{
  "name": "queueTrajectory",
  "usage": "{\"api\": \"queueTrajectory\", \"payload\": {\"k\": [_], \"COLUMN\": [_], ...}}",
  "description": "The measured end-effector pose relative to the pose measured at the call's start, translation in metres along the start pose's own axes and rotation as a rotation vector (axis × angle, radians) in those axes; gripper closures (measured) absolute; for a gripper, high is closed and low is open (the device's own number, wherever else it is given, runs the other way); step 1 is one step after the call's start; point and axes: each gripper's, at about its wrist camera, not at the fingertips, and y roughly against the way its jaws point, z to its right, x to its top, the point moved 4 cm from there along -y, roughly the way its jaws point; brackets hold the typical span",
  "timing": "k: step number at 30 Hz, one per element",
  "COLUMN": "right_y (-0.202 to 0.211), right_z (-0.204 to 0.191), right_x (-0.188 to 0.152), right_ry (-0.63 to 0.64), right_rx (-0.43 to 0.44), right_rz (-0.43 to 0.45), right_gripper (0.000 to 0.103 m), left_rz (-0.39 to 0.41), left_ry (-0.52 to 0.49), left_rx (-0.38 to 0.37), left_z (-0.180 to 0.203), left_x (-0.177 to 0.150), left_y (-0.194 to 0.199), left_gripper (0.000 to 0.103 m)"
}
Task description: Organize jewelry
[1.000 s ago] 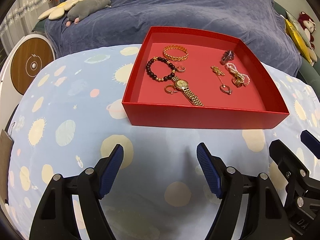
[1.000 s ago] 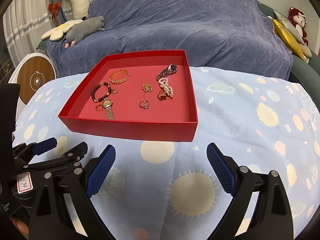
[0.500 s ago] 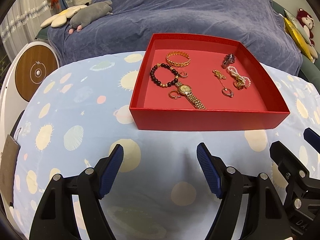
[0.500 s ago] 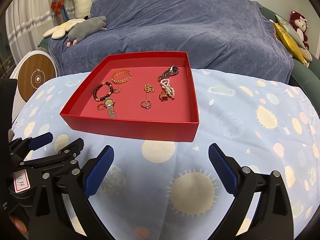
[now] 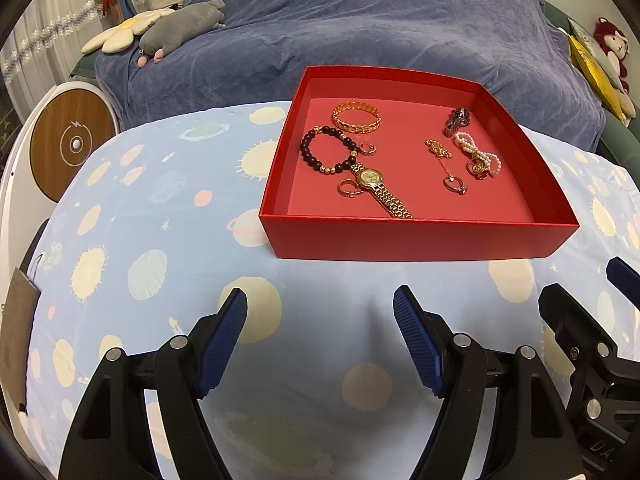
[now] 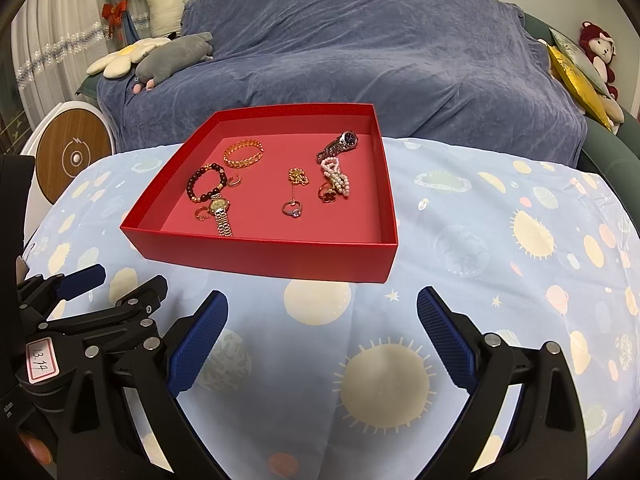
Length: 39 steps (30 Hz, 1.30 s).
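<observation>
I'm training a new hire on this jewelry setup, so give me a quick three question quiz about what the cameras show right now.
1. True or false: the left tool is shut on the gold watch.
2. Multiple choice: where does the dark bead bracelet lie? A) on the tablecloth beside the red tray, B) inside the red tray, C) on the blue sofa.
3. Fill in: the silver watch lies near the tray's ____ wall, beside the pearl piece.

Key:
1. False; both the left tool and the right tool are open and empty above the tablecloth.
2. B
3. far
</observation>
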Motion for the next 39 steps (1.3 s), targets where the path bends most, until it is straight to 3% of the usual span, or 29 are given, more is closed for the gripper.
{"api": "queueTrajectory", "payload": {"k": [39], "right_y": [0.0049], "right_z": [0.0014], "right_x": [-0.0001], "right_ry": [0.001], "right_rx": [-0.008], "right_rz": [0.005], "right_gripper": [0.010], "left_rz": [0.020], "left_ry": [-0.007], "left_rx": [0.031], "left_z": [-0.0004], "left_x": [-0.0007], "left_y": [0.0039], "left_gripper": [0.030]}}
